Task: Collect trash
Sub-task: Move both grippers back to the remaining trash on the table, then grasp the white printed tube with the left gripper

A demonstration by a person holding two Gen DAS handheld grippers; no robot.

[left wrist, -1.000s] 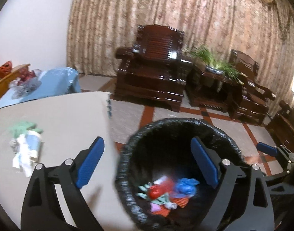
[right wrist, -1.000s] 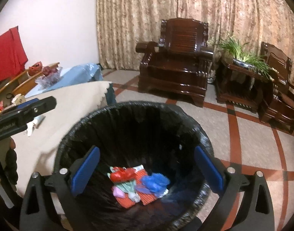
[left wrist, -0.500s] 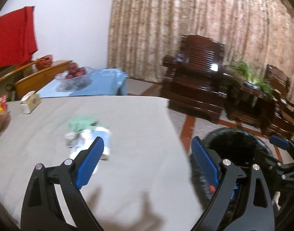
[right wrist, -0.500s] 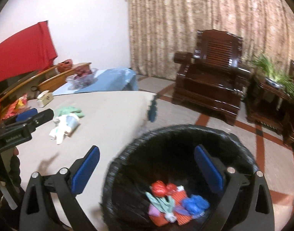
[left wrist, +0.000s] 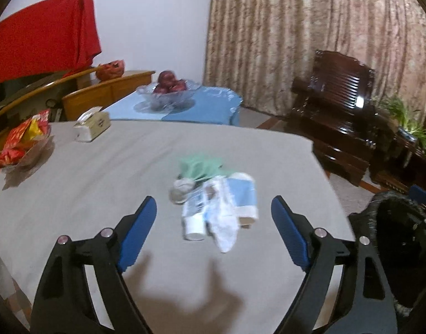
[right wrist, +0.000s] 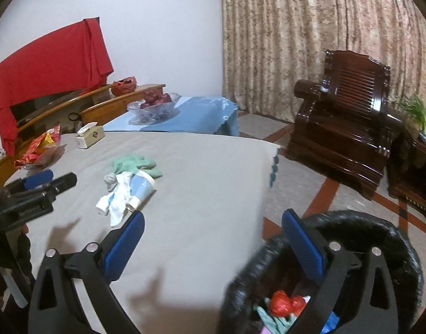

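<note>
Here, through the left wrist view: hovering over the grey worktop [left wrist: 101, 194], left gripper [left wrist: 214, 217] fingers closing with nothing between them. Lying just ahead, one heap of trash [left wrist: 215, 197]: a green glove, a grey wad, white tubes, a pale blue cup, crumpled white tissue. Through the right wrist view: standing wide apart and empty, right gripper [right wrist: 213, 239] fingers. Sitting beside the worktop edge, one black bin [right wrist: 380, 236] holding red, green and blue scraps.
</note>
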